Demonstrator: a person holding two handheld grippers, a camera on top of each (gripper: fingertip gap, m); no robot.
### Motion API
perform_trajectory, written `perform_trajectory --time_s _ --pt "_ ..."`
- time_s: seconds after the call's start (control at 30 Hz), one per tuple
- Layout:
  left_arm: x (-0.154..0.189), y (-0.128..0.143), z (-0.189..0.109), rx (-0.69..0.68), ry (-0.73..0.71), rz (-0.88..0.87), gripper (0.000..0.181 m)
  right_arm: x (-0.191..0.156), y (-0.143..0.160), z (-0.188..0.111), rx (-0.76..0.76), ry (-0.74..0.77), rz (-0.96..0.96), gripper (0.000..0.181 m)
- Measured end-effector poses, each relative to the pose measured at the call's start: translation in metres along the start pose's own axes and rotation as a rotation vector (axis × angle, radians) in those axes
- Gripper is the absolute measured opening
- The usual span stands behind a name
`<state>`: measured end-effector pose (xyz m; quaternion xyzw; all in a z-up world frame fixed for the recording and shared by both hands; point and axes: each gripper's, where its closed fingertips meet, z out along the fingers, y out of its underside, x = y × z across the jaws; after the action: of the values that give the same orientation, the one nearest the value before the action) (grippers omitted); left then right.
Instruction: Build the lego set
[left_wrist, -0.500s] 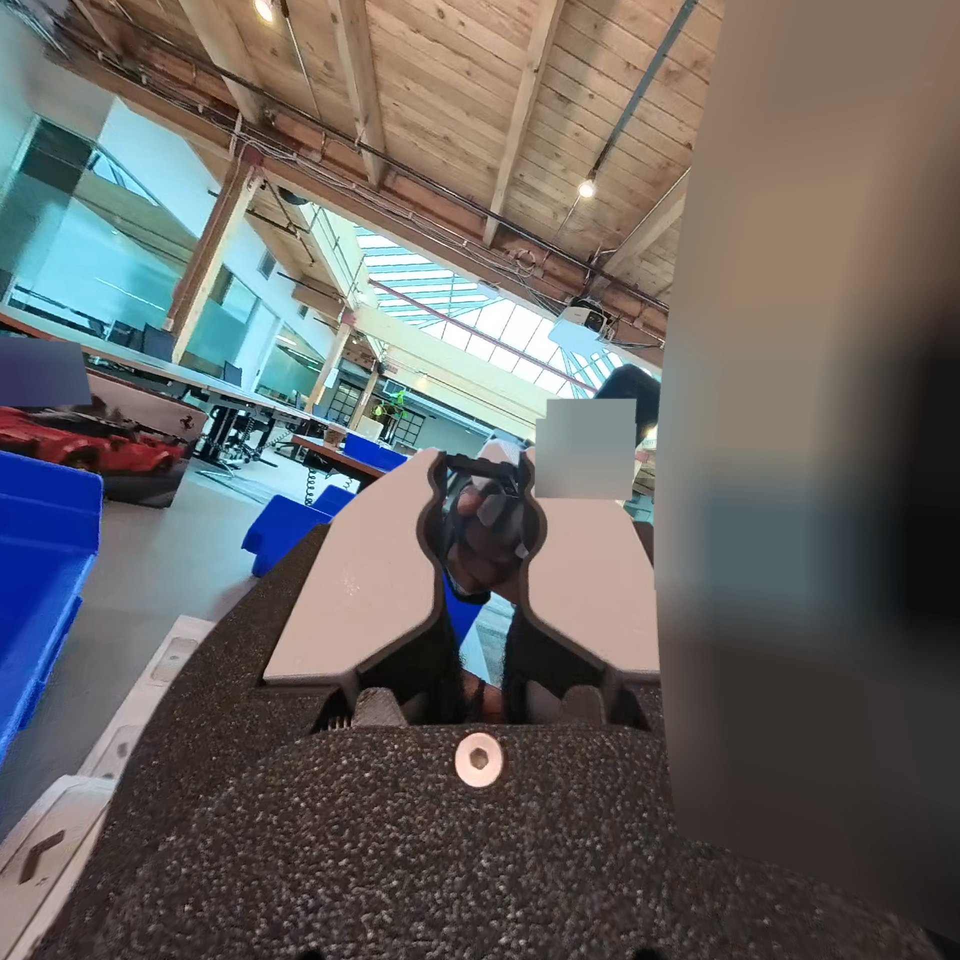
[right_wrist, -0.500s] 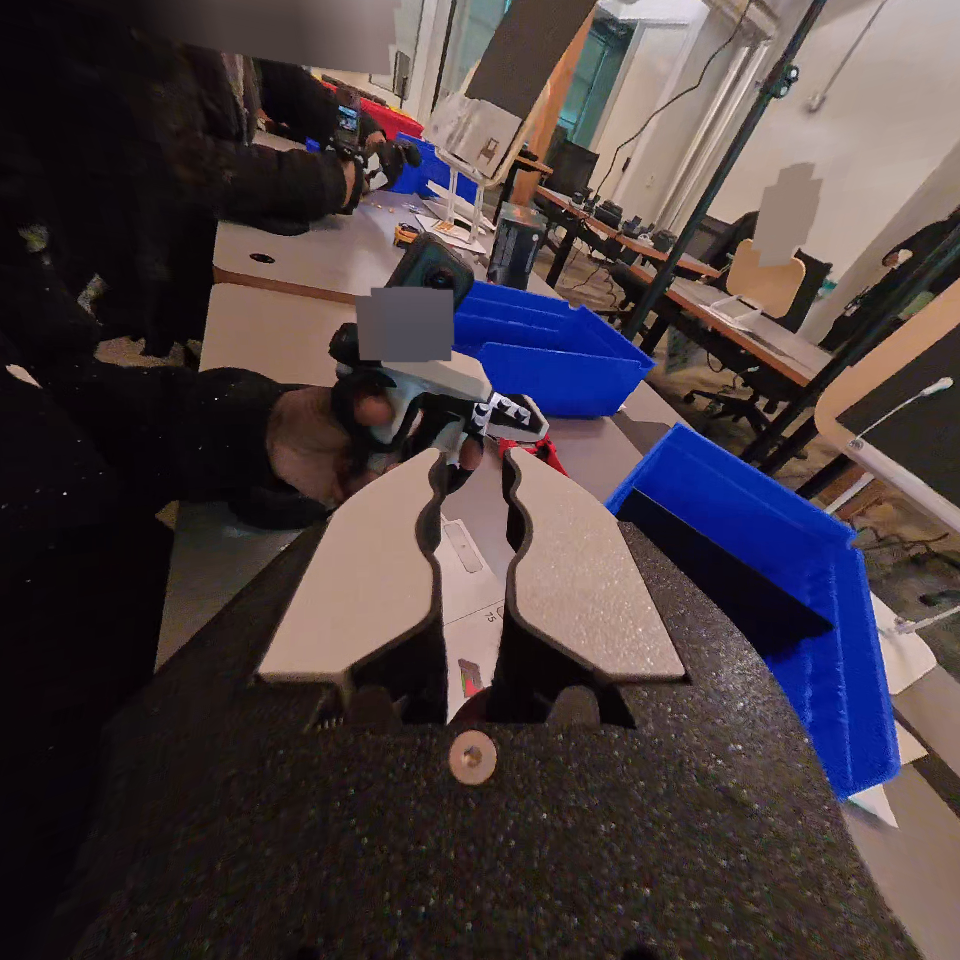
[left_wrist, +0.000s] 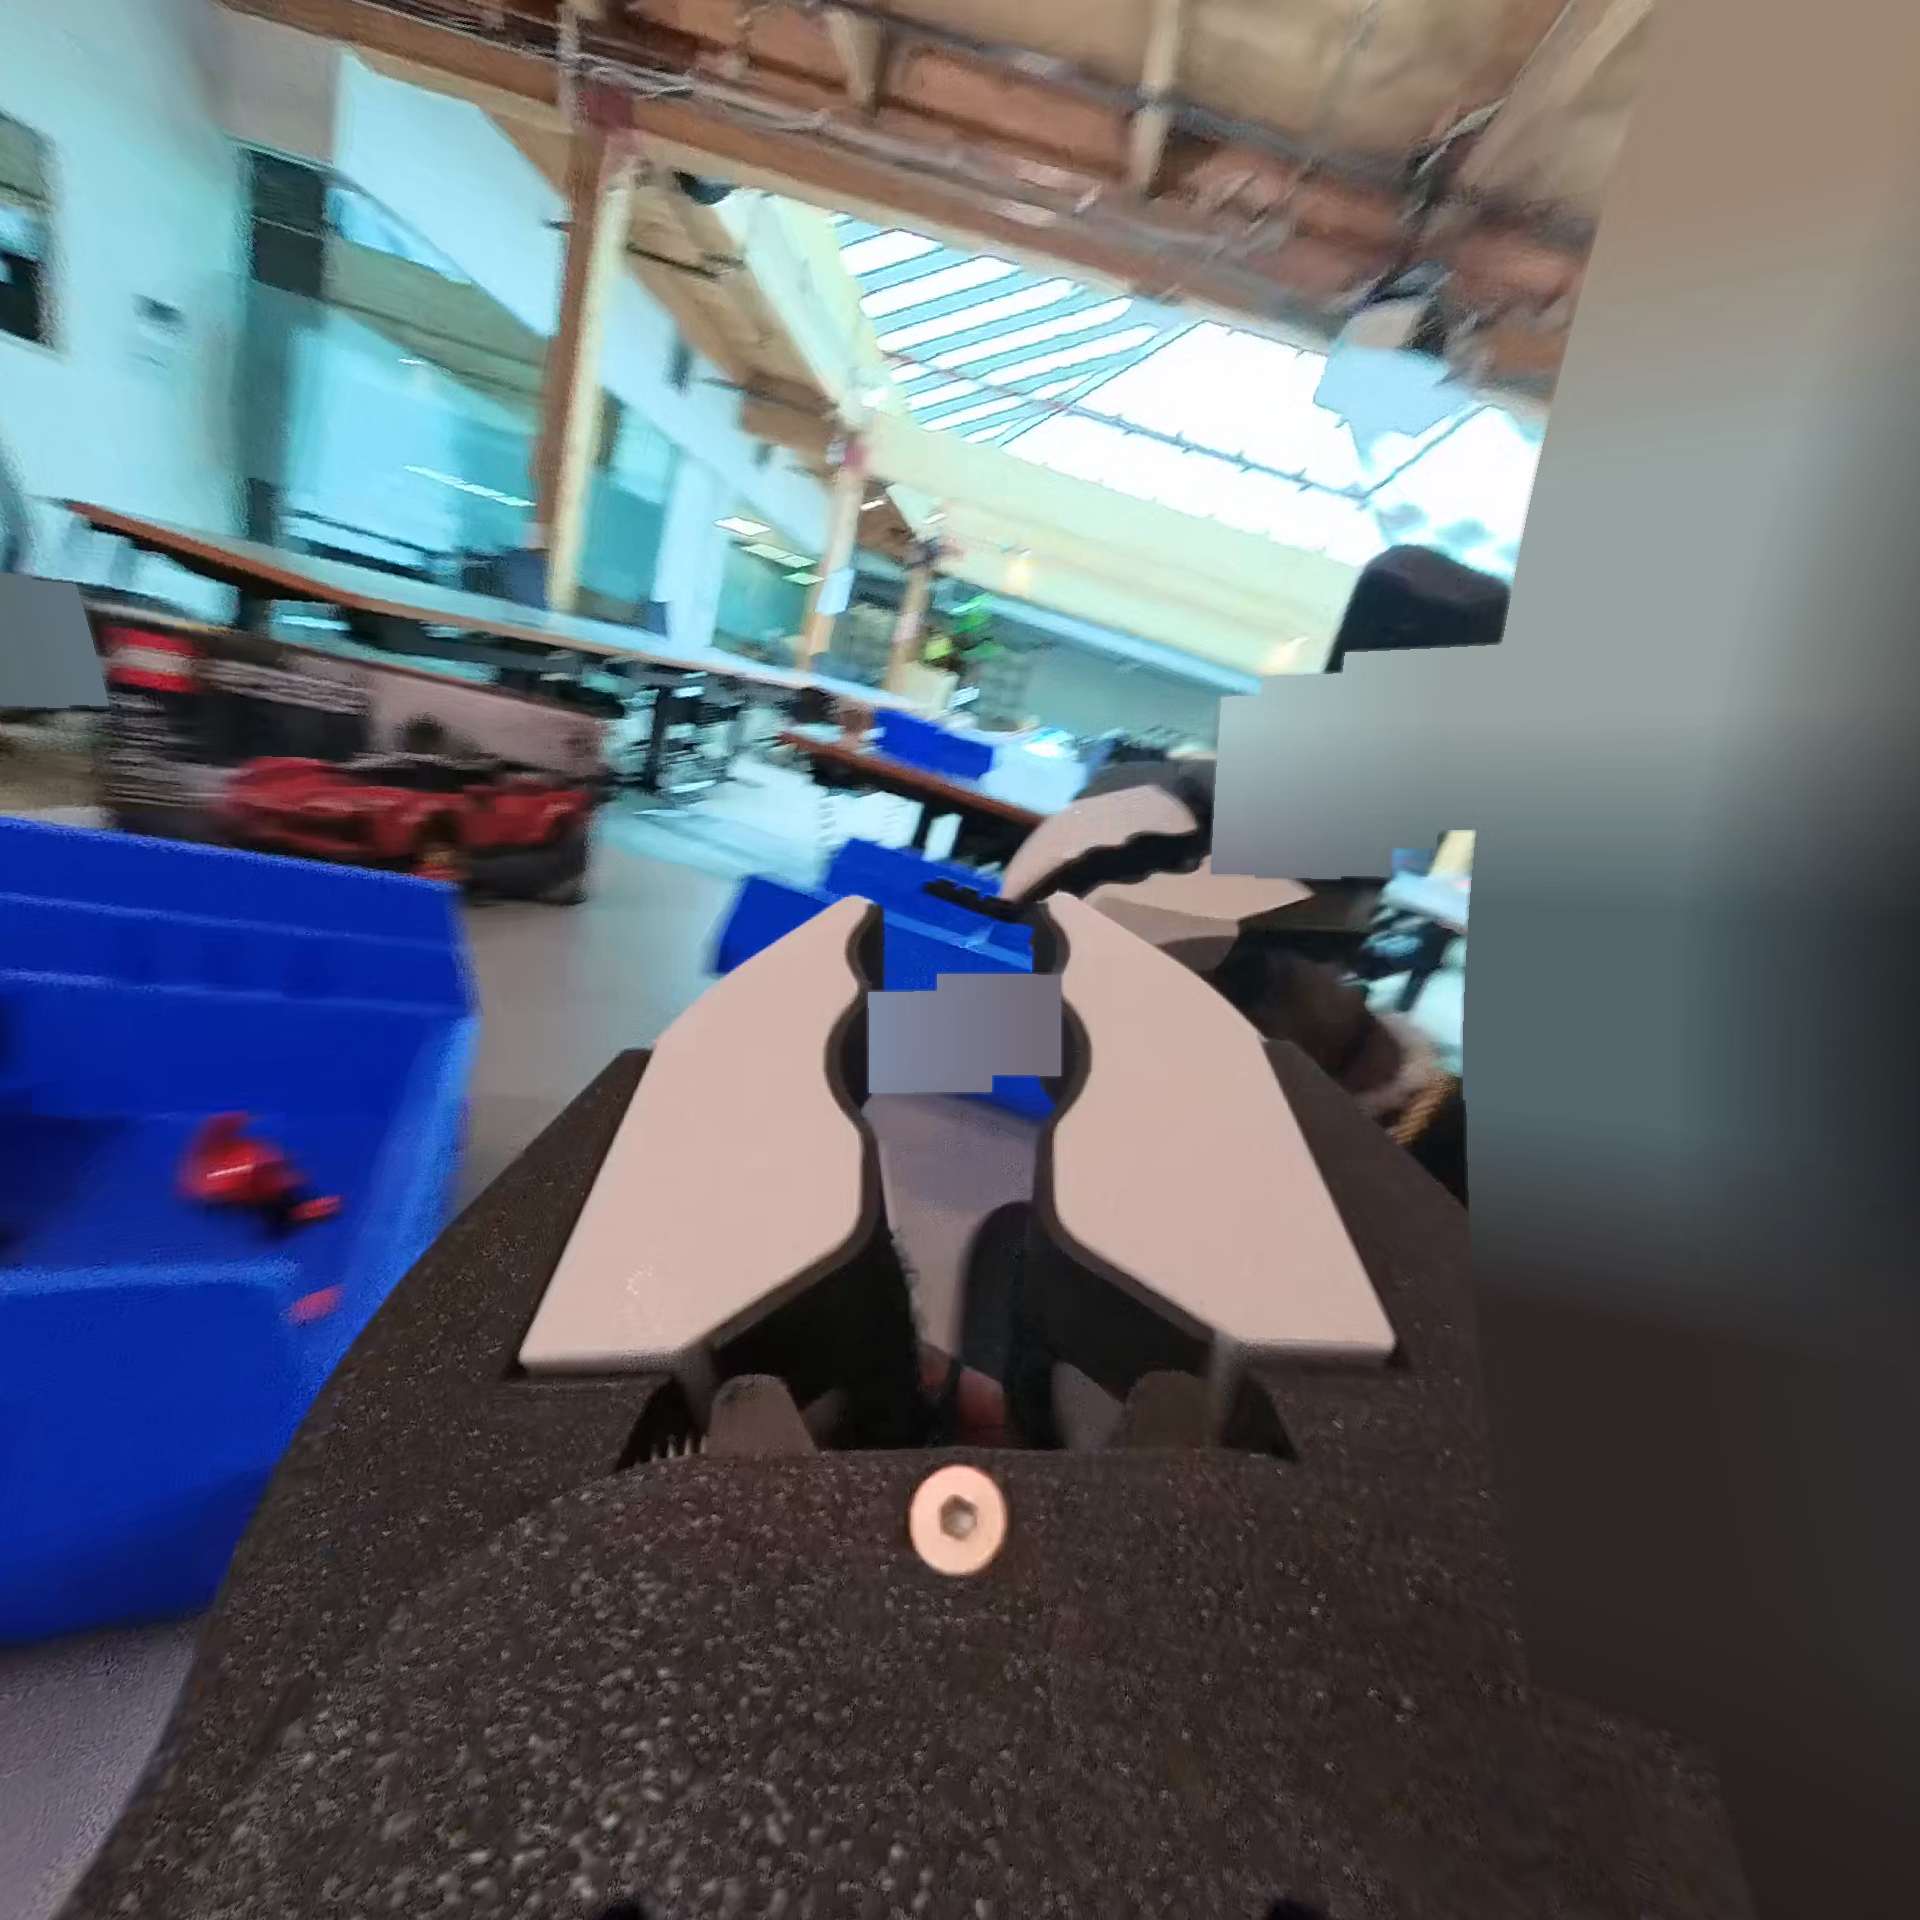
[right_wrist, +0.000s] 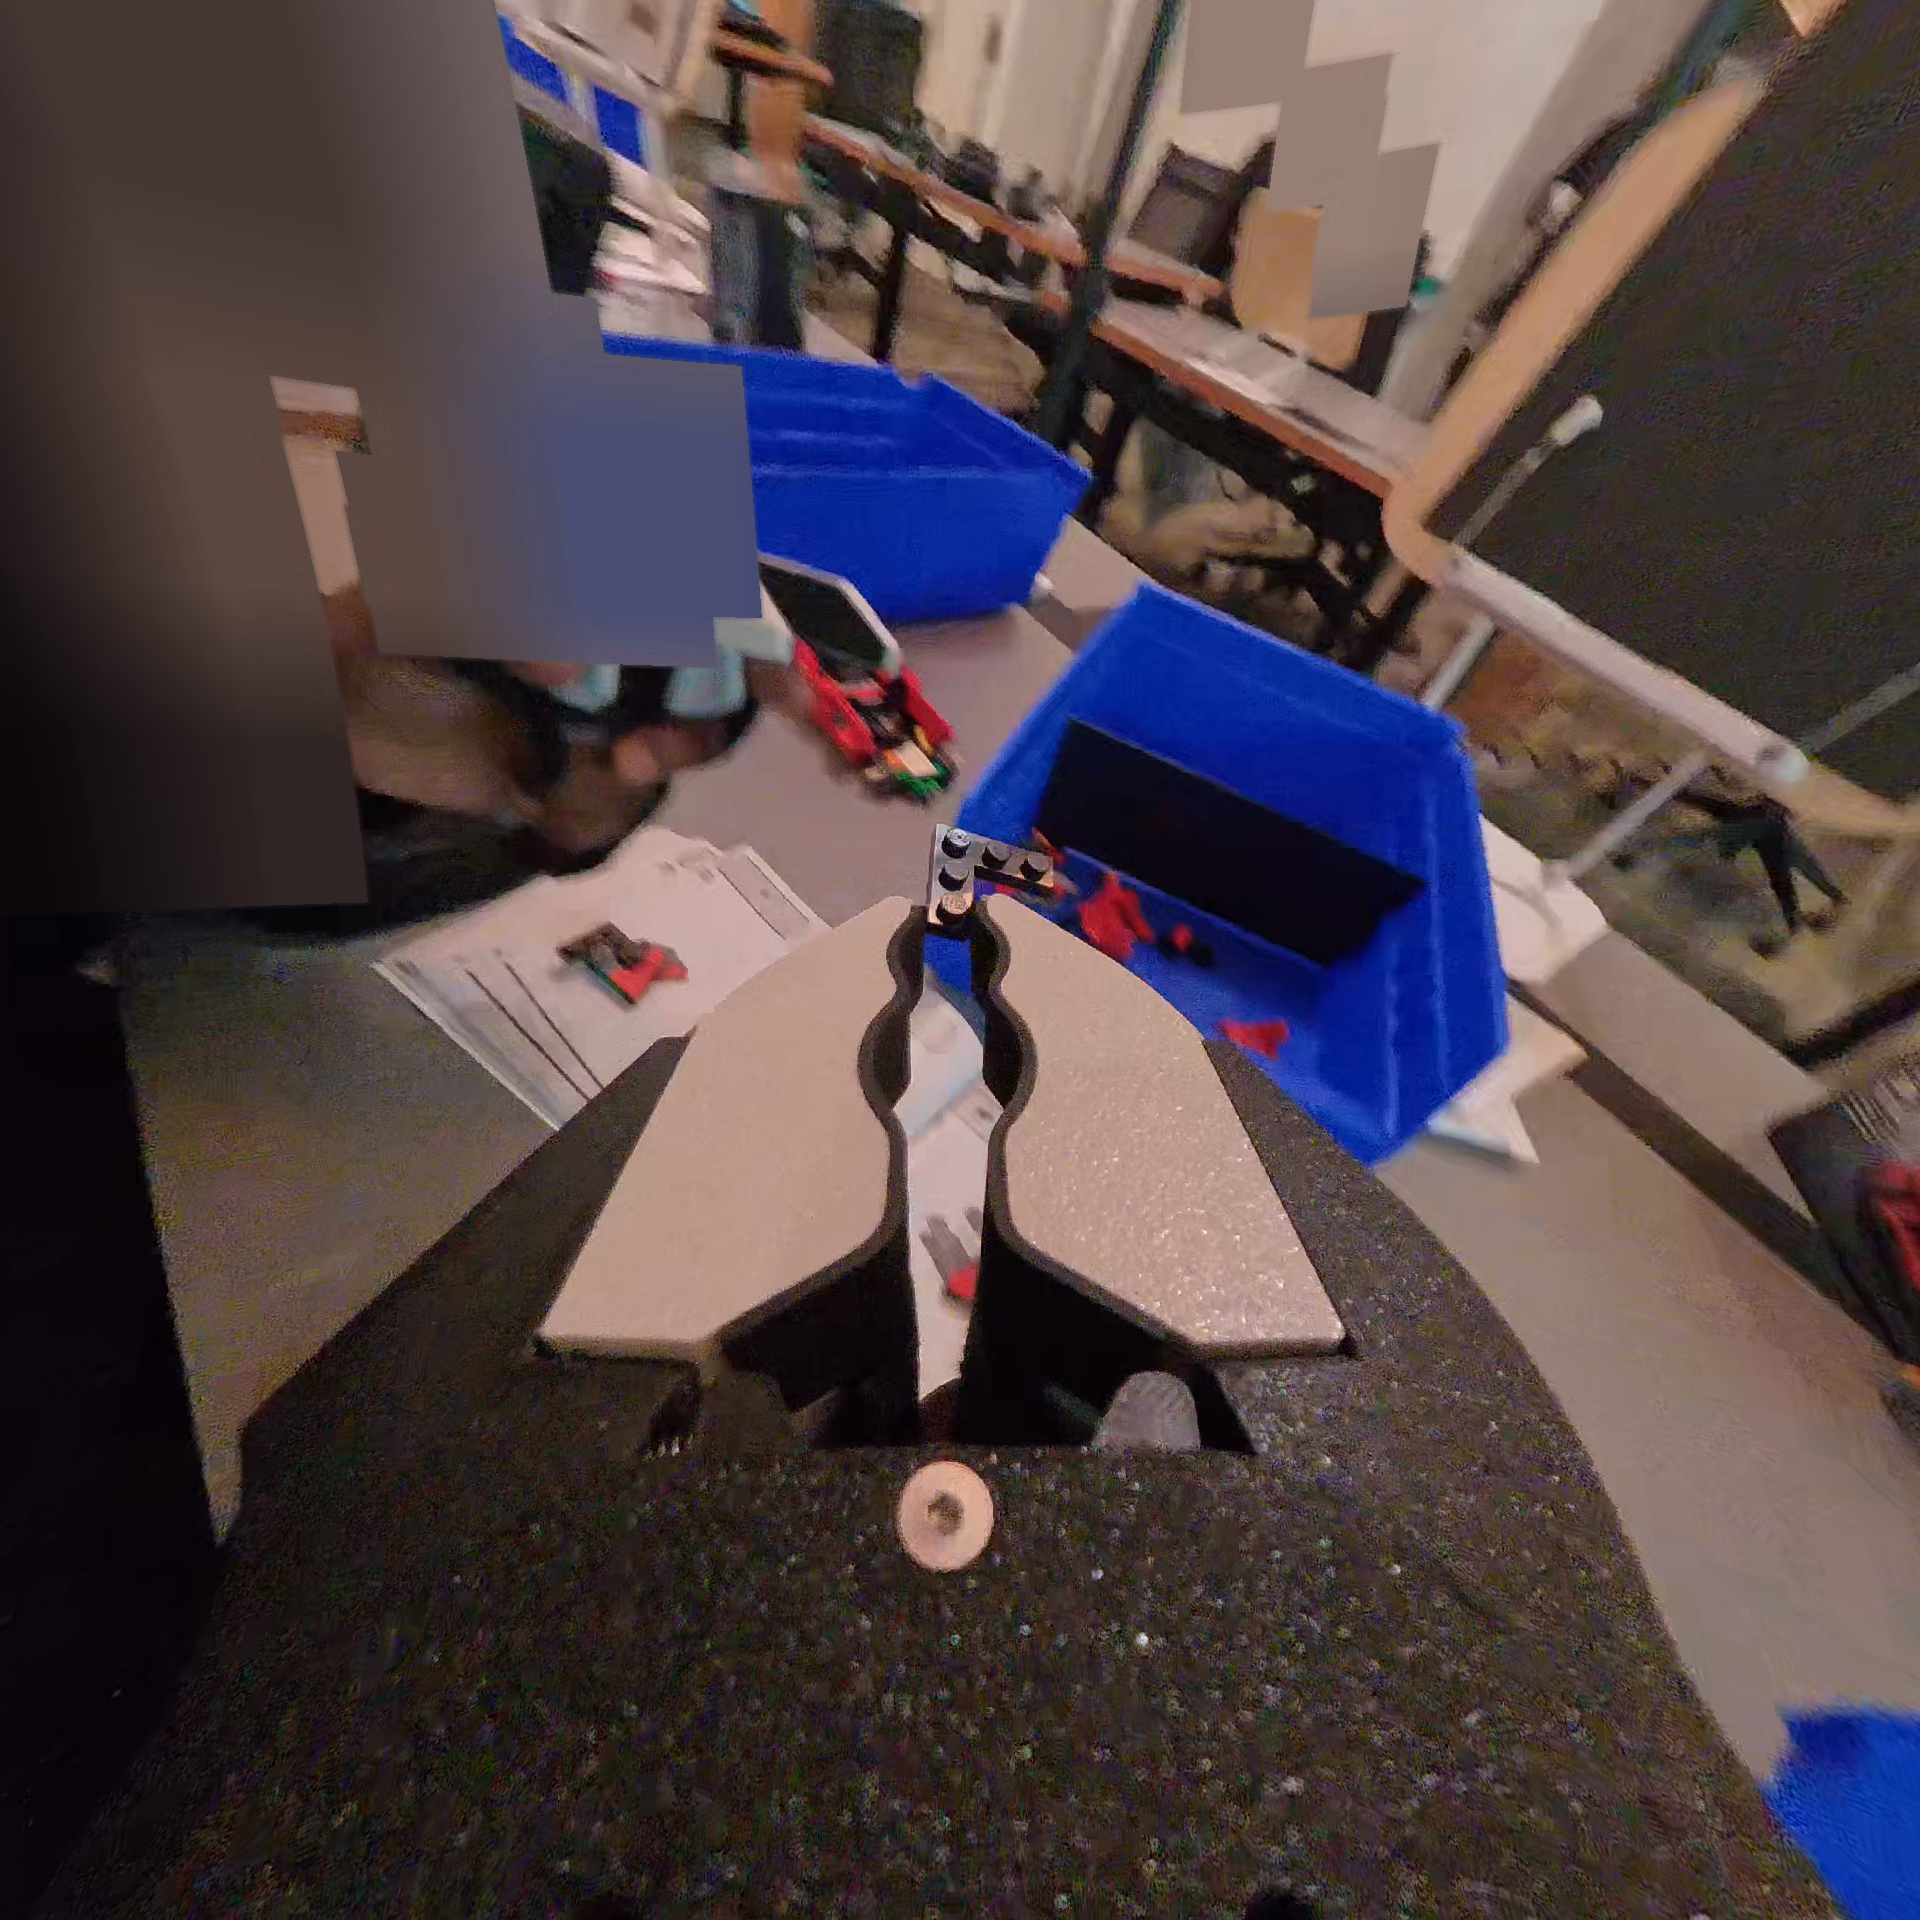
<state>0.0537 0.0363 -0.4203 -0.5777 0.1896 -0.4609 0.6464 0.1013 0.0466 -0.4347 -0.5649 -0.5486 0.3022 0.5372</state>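
My right gripper (right_wrist: 953, 916) is shut on a small grey and black L-shaped lego plate (right_wrist: 971, 871) and holds it above the table. In the left wrist view the same black piece (left_wrist: 971, 894) shows just beyond my left gripper (left_wrist: 961, 920), held by the right gripper (left_wrist: 1039, 883). The left gripper's jaws stand apart and hold nothing. A partly built red lego car (right_wrist: 873, 717) sits on the table beyond the piece. A small red and black sub-assembly (right_wrist: 623, 961) lies on the open instruction booklet (right_wrist: 540, 966).
A blue bin (right_wrist: 1382, 1049) with loose red pieces (right_wrist: 1117, 914) stands to the right, and another blue bin (right_wrist: 904, 488) stands farther back. In the left wrist view a blue bin (left_wrist: 156, 987) with a red piece (left_wrist: 239, 1169) is at the left. The lego set box (left_wrist: 343, 748) stands behind it.
The left gripper held the small black piece at its tips; now it is open and has tilted down. The right gripper has closed on the piece and pulled back over the booklet.
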Motion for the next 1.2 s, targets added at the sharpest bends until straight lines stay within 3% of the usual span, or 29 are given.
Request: perform_trajectory --time_s 0.03,0.13,0.2,0.3,0.4,0.53,0.67,0.83,1.0,1.1,1.2 --pt "-0.01 -0.001 -0.009 -0.029 -0.074 0.063 0.024 0.013 0.017 -0.005 -0.067 0.071 0.021 0.008" --pt "-0.039 -0.005 -0.043 -0.129 -0.284 0.227 0.016 0.027 0.072 -0.012 -0.248 0.175 0.088 0.009" --pt "-0.051 -0.007 -0.062 -0.195 -0.374 0.278 0.012 0.02 0.099 -0.007 -0.319 0.157 0.147 0.009" --pt "-0.056 -0.006 -0.077 -0.262 -0.414 0.304 0.012 0.014 0.128 0.004 -0.431 0.152 0.167 0.009" --pt "-0.058 -0.008 -0.081 -0.274 -0.443 0.337 0.01 0.013 0.138 0.017 -0.483 0.143 0.173 0.009" --pt "-0.061 0.009 -0.07 -0.354 -0.404 0.323 0.006 0.013 0.155 0.033 -0.579 0.139 0.187 0.009" --pt "-0.053 0.063 -0.045 -0.694 -0.245 0.267 0.007 0.008 0.162 0.038 -0.593 0.147 0.209 0.009" --pt "-0.059 0.101 -0.012 -0.921 -0.178 0.42 0.007 0.006 0.162 0.04 -0.584 0.155 0.138 0.009" --pt "-0.054 0.091 0.002 -0.831 -0.197 0.395 0.007 0.028 0.151 0.016 -0.509 0.183 0.158 0.009" --pt "-0.055 0.081 -0.011 -0.775 -0.248 0.364 0.008 0.047 0.155 0.002 -0.494 0.18 0.22 0.009" --pt "-0.054 0.078 -0.027 -0.763 -0.28 0.352 0.008 0.052 0.172 0.004 -0.565 0.126 0.167 0.009"
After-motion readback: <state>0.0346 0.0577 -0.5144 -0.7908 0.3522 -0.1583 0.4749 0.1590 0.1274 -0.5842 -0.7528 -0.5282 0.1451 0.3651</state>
